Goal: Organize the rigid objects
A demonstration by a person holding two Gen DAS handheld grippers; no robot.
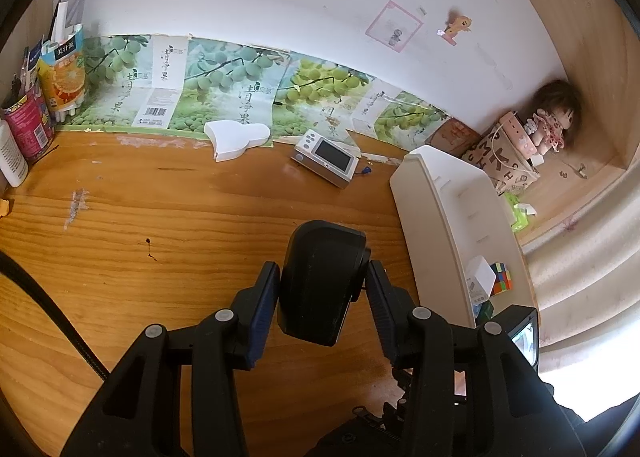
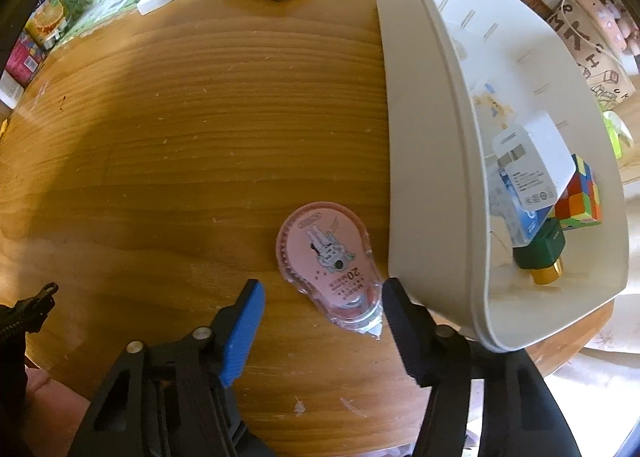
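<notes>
My left gripper is shut on a black boxy device and holds it above the wooden desk, left of a white bin. My right gripper is open low over the desk, its fingers on either side of a pink correction tape dispenser that lies flat just left of the white bin. Inside the bin lie a colourful puzzle cube, a white charger box and a green and gold bottle.
A white digital clock and a white plastic lid lie at the back of the desk. A juice carton and a red can stand far left. A doll and a patterned bag sit far right.
</notes>
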